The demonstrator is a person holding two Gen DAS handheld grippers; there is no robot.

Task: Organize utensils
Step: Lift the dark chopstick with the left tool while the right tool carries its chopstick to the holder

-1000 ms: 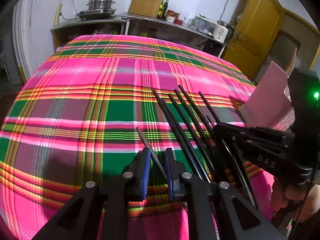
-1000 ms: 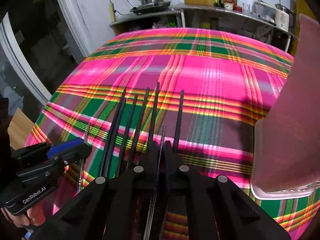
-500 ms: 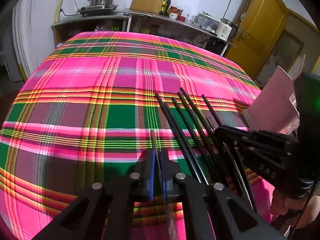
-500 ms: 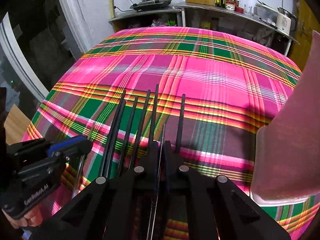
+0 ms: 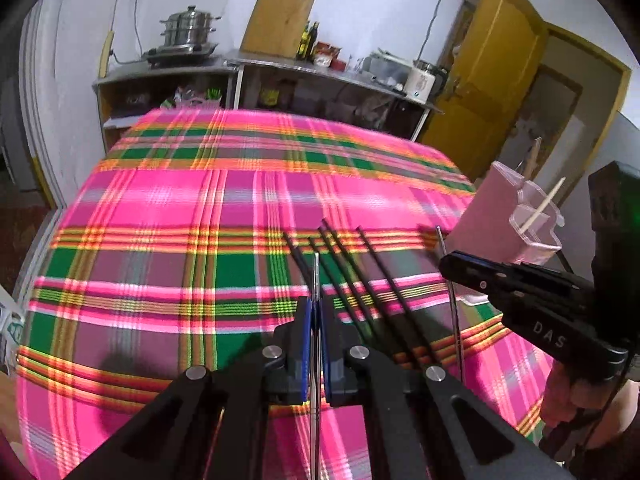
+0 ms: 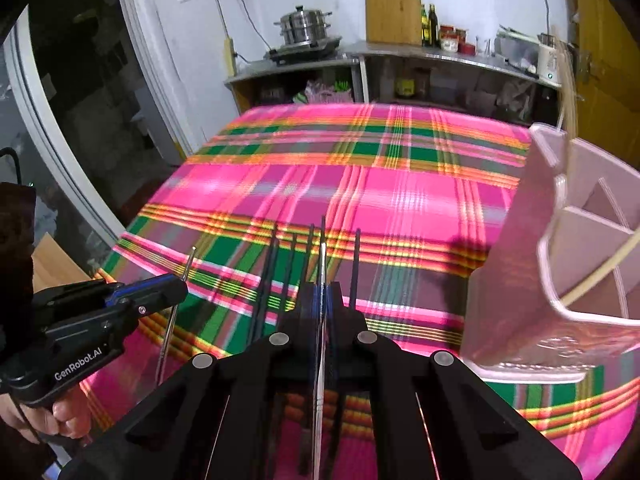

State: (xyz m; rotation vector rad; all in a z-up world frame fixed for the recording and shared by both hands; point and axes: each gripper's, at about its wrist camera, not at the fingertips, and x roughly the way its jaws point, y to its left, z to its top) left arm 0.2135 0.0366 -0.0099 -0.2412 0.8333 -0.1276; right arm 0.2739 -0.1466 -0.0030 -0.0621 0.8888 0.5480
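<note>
My left gripper (image 5: pixel 316 312) is shut on a thin silver chopstick (image 5: pixel 316 276) and holds it above the cloth. My right gripper (image 6: pixel 322 300) is shut on another silver chopstick (image 6: pixel 322 264), also raised. Several black chopsticks (image 5: pixel 360 276) lie side by side on the plaid cloth below; they also show in the right wrist view (image 6: pixel 280 276). A pink divided utensil holder (image 6: pixel 560 260) stands to the right, with pale wooden chopsticks (image 6: pixel 600 272) leaning in it. In the left wrist view the holder (image 5: pixel 504 220) is behind the right gripper (image 5: pixel 448 262).
A pink and green plaid cloth (image 5: pixel 200 240) covers the table. A metal counter (image 5: pixel 280 68) with a steamer pot (image 5: pixel 188 36), bottles and a cutting board stands against the far wall. A yellow door (image 5: pixel 496 80) is at the back right.
My left gripper has closed on the silver chopstick and lifted it. Both grippers have risen from the cloth with their chopsticks. The holder's open top now shows.
</note>
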